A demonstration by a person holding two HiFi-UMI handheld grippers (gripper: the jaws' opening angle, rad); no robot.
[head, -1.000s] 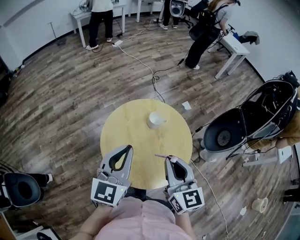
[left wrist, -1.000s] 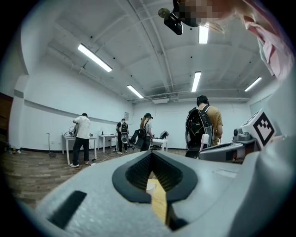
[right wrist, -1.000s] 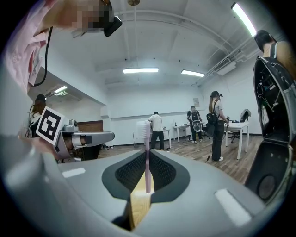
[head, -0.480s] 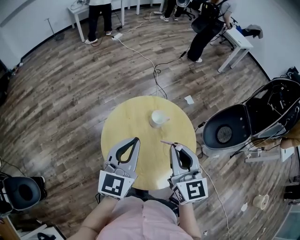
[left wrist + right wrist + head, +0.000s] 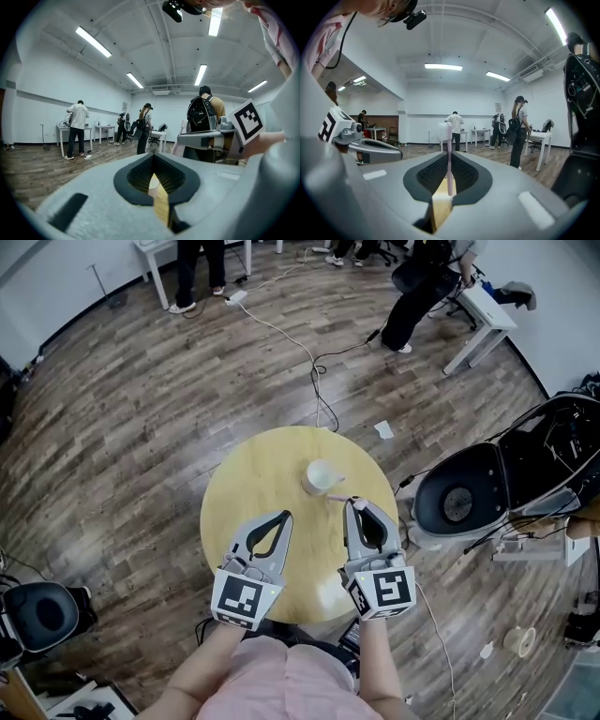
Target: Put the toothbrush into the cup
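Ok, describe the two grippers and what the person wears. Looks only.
The left gripper and right gripper match: light grey shells tapering to a point, black ribbed pads lining a teardrop opening, and a cube at the back with black-and-white square markers. The person wears a pink shirt.

Table (image 5: 246, 486) is showing pale matt wood, floor (image 5: 141, 399) darker wood planks w/ sheen, toothbrush (image 5: 449, 154) smooth pink plastic.

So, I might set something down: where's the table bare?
Bare: the left half of the table, between the cup and the left gripper, and the far rim behind the cup. Crowded: right of centre, where the right gripper holds the toothbrush close to the cup.
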